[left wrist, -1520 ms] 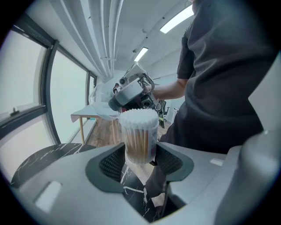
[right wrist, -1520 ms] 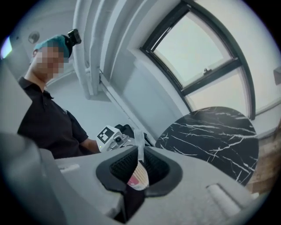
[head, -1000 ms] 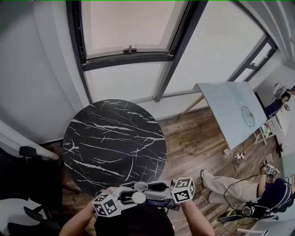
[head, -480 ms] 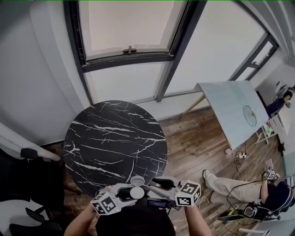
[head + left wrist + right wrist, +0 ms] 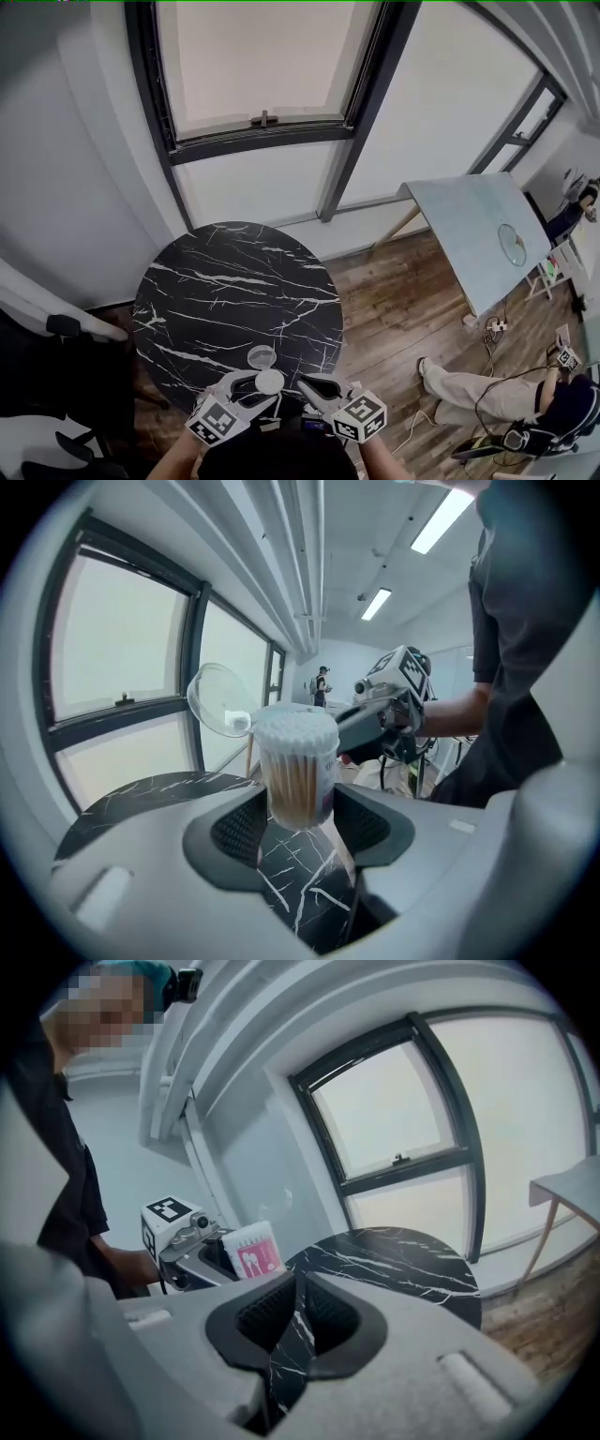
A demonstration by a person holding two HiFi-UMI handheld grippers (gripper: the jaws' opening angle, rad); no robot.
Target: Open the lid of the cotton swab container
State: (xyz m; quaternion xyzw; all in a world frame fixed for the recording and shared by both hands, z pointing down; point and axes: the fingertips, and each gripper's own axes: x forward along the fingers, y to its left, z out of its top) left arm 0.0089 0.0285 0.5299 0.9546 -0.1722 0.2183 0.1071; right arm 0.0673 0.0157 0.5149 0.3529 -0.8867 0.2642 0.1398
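Observation:
My left gripper (image 5: 265,389) is shut on the cotton swab container (image 5: 269,382), a clear tub packed with swabs, held upright over the near edge of the black marble table (image 5: 234,300). In the left gripper view the container (image 5: 298,766) sits between the pads, and its clear lid (image 5: 217,698) stands flipped up and back on its hinge. My right gripper (image 5: 314,386) is just right of the container and apart from it. Its jaws have just been closing and hold nothing. The right gripper view shows the gripper (image 5: 295,1283) shut, with the container (image 5: 253,1249) beyond it at left.
The round table stands below a large window (image 5: 262,122). A slanted glass-topped desk (image 5: 469,234) stands at the right on the wood floor. A person (image 5: 506,394) sits at the lower right. A dark chair (image 5: 56,328) is at the left.
The lid has swung open and now stands away from the container top. My right gripper has drawn back from the container. Both grippers have shifted forward over the table's edge.

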